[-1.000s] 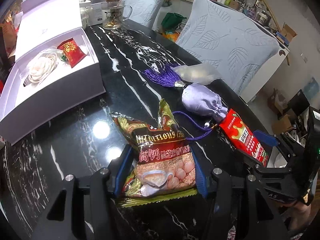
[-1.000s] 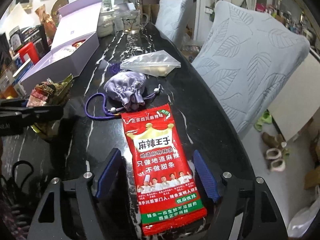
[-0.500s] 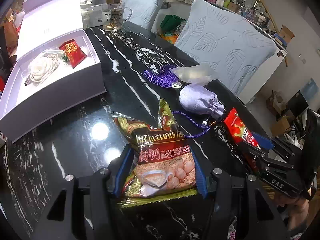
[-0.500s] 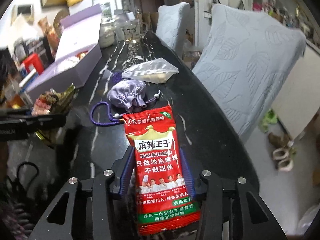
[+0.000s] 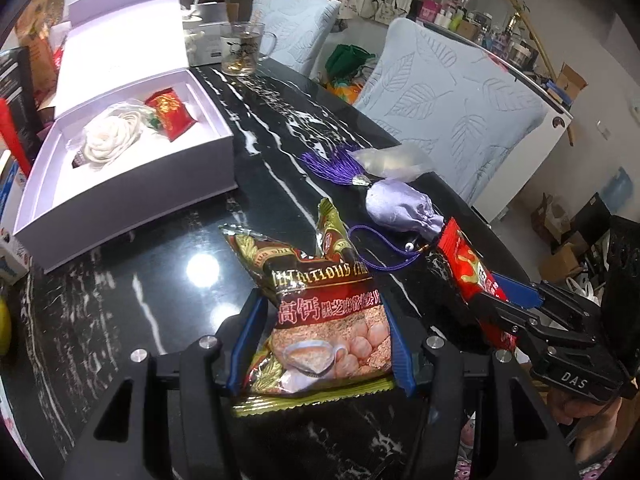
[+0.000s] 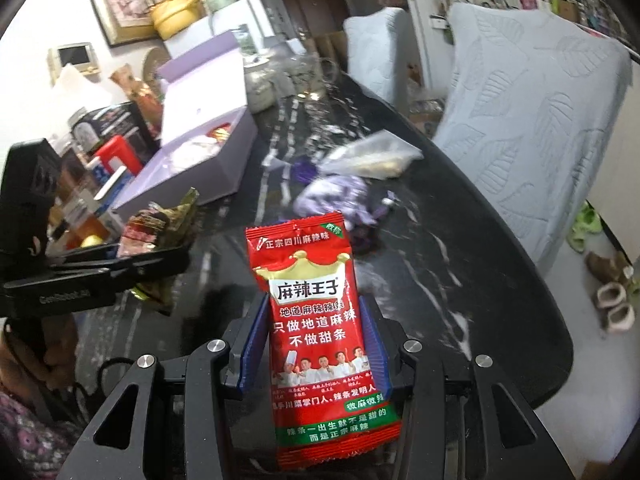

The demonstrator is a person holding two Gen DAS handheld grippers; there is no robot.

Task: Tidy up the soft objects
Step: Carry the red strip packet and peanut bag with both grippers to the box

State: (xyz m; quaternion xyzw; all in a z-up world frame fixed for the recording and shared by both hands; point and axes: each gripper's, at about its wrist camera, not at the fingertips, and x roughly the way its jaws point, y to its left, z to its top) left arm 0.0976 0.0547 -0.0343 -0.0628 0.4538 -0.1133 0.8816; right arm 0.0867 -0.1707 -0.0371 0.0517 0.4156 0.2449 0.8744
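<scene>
Both tongs are pinching snack packets: the left tongs press their blue pads against the sides of a dark cereal packet, whose crumpled top stands up over the black marbled surface, while the right tongs clamp a red spicy-strip packet held upright between the pads, its top edge raised off the surface. From the left wrist view the right tongs appear at the right, gripping the red packet just beside the lilac drawstring pouch. That pouch lies on the surface with its purple cord looping toward the cereal packet and its purple tassel spread out next to a clear plastic bag. An open white gift box sits at the left, holding a white fabric flower and a small red sachet. Behind it stands a glass mug. Two chairs with pale leaf-quilted covers stand along the far side.
</scene>
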